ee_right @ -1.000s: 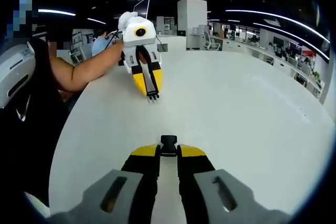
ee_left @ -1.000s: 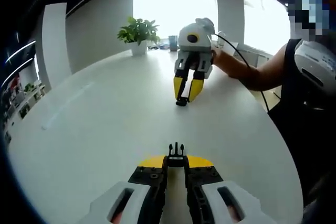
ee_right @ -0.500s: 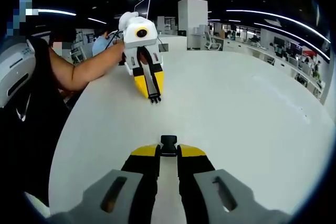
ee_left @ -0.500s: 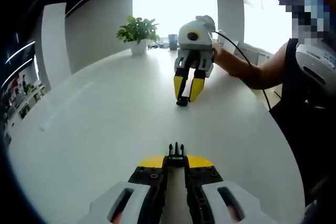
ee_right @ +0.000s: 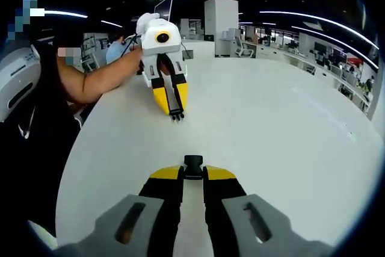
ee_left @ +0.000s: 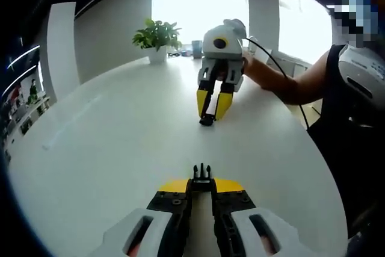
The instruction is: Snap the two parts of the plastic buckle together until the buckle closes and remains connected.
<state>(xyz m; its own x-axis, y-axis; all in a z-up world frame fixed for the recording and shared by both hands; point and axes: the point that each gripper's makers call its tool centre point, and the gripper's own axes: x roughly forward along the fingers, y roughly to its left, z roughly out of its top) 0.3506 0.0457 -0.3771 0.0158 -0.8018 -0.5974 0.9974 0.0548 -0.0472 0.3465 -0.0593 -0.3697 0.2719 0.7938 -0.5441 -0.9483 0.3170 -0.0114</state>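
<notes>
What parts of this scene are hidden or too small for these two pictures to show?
- Left gripper view: the pronged buckle part shows just its tips; the rest sits between the left gripper jaws.
- Right gripper view: the socket buckle part shows one end; its body is clamped in the right gripper.
- Left gripper view: the potted plant is too far and backlit for detail.
- Both views: whether either buckle part touches the white table is unclear.

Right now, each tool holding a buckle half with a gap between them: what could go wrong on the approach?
1. Misalignment: the pronged half in the left tool and the socket half in the right tool sit well apart over the white table; a small tilt could jam the prongs.
2. Slip: each half is pinched only at the fingertips, so pushing could drive it back.
</notes>
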